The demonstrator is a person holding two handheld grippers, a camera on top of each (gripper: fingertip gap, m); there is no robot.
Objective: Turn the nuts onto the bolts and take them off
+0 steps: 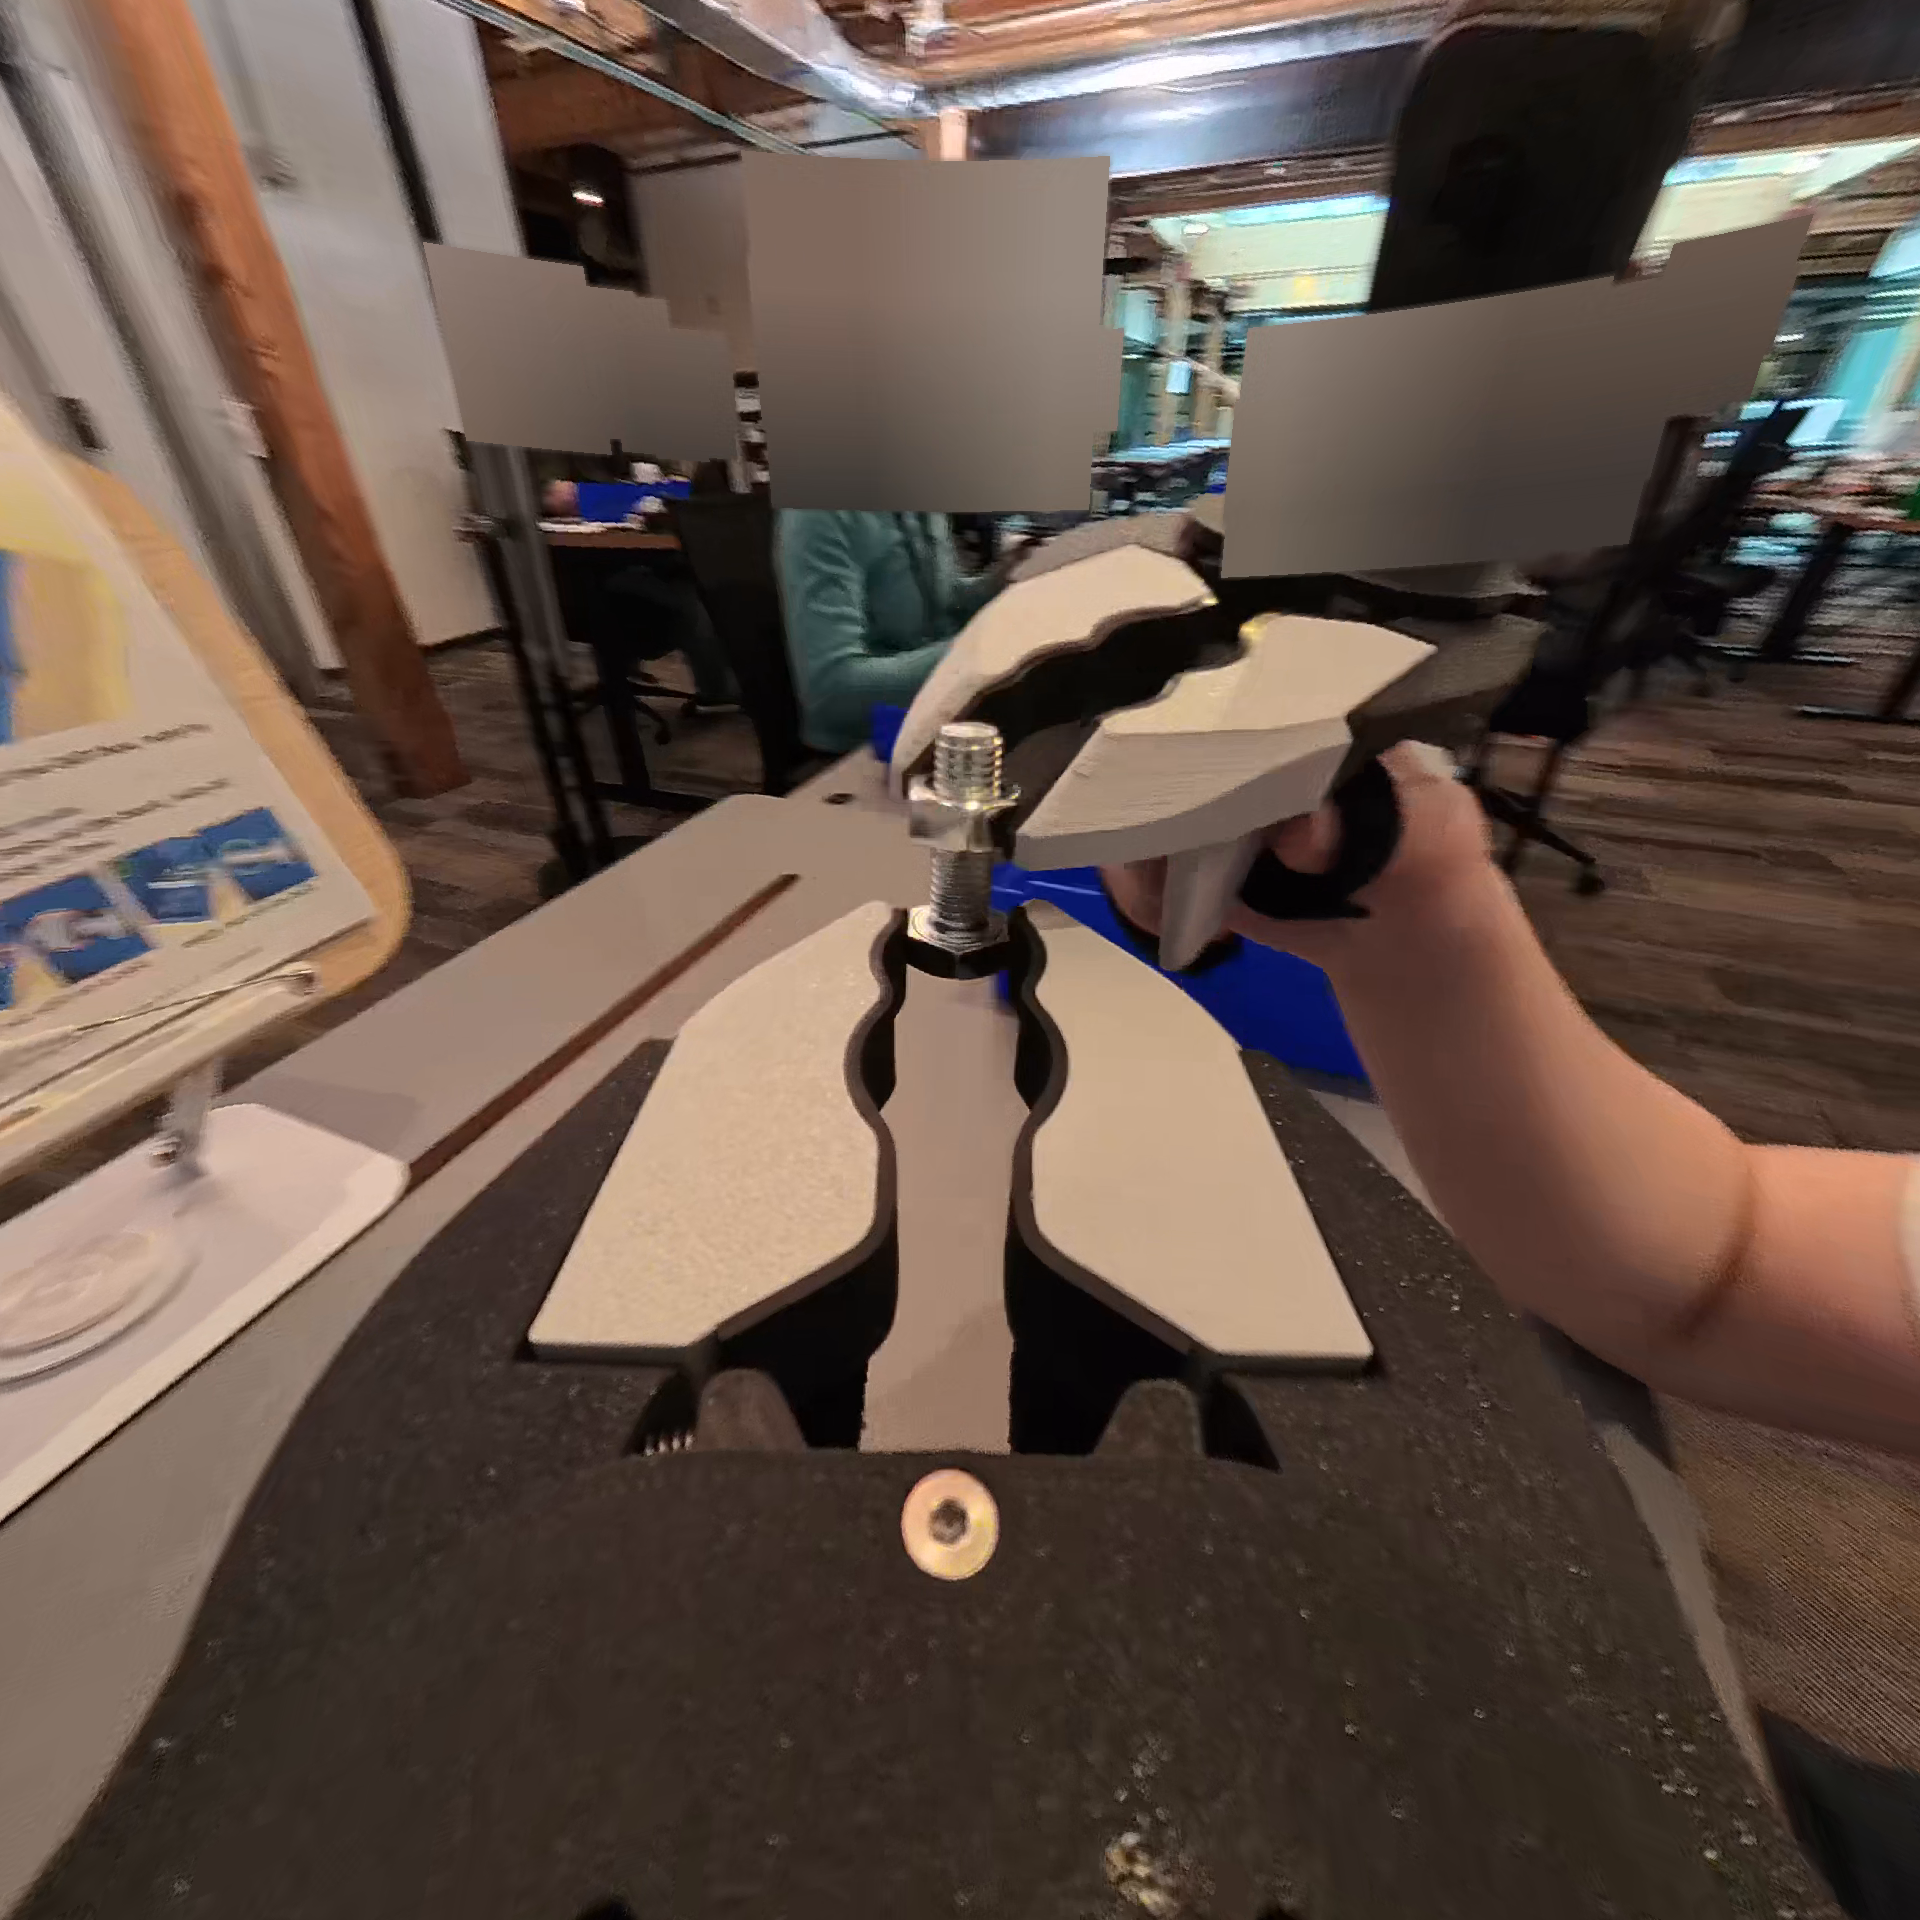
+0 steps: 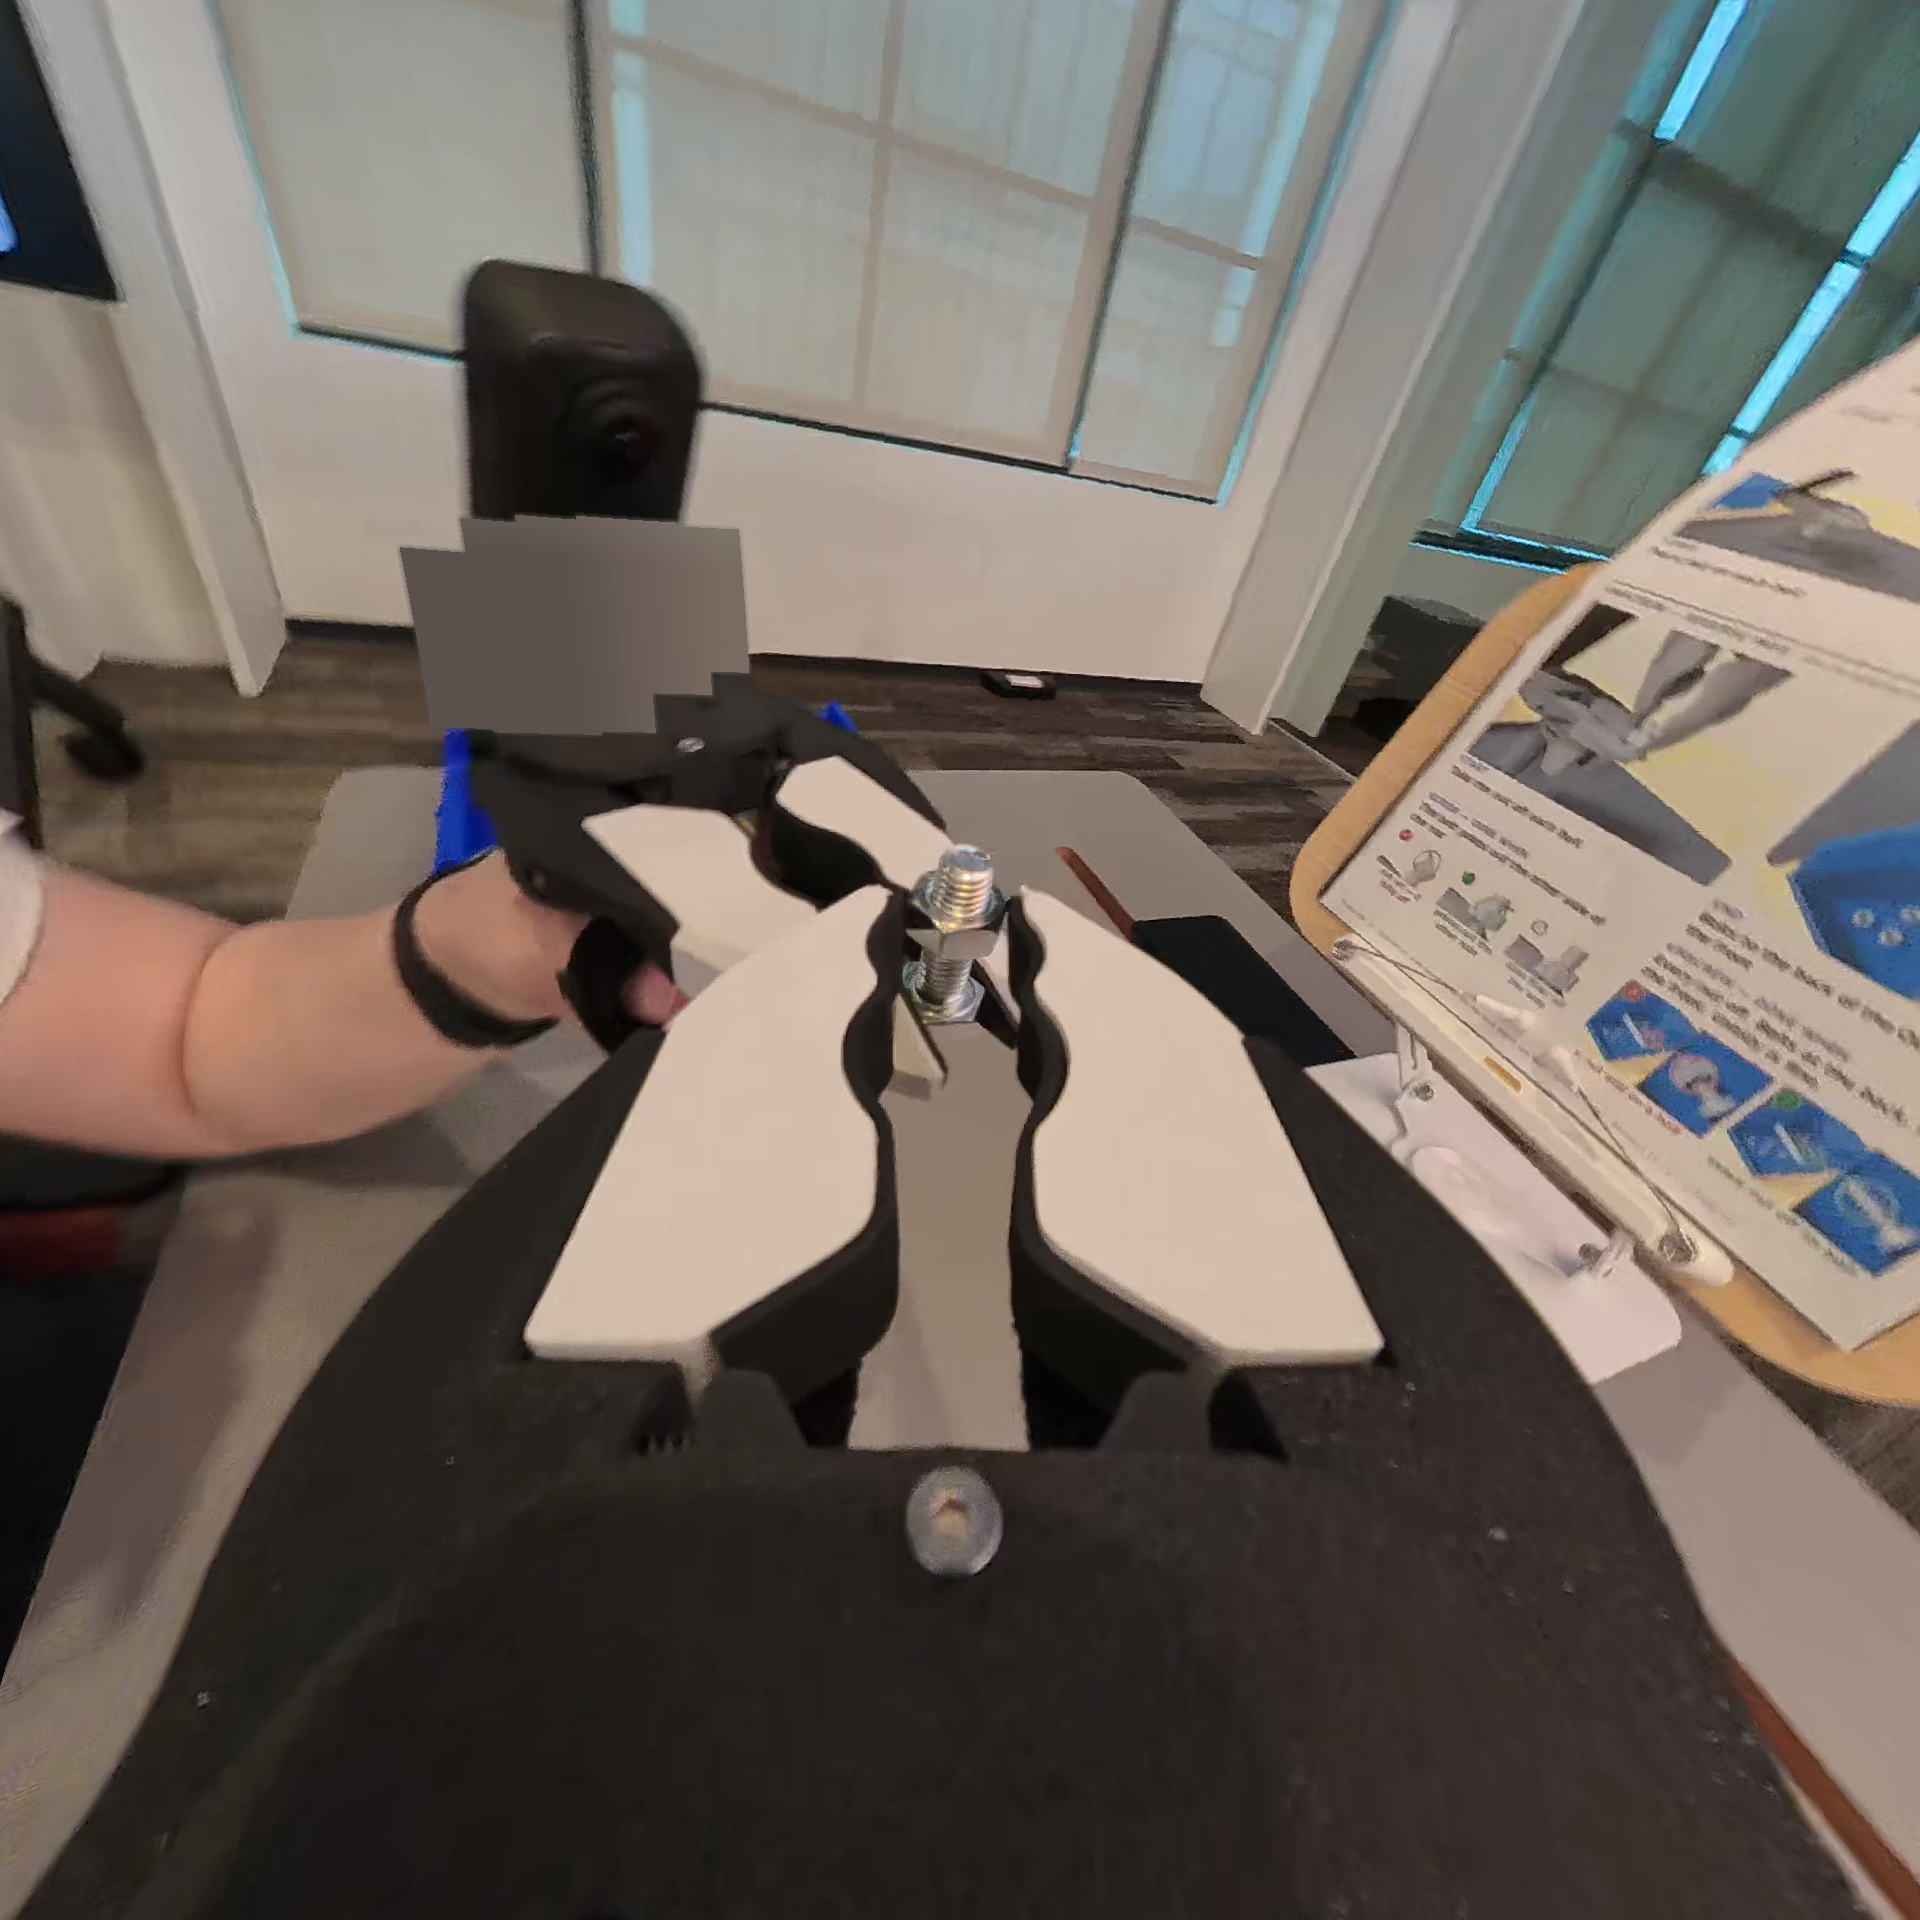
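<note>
We are mid-turn on the one bolt [image 1: 954, 831], upright above the counter [image 1: 582, 997]: our left gripper [image 1: 951, 961] has its fingers closed around the bolt's head, while our right gripper [image 2: 951, 925] pinches the upper nut [image 2: 956, 920]. Next we judge another twist is needed. We count one bolt and two nuts, the lower nut [image 2: 940, 1003] sitting against the head.

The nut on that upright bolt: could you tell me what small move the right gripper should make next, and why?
Probably a small twist of the right gripper about the bolt's axis. Its fingers close on the nut, which sits partway down the thread with bare thread above and below, while the left gripper clamps the bolt by its lower end. Which direction, I cannot tell.
</note>
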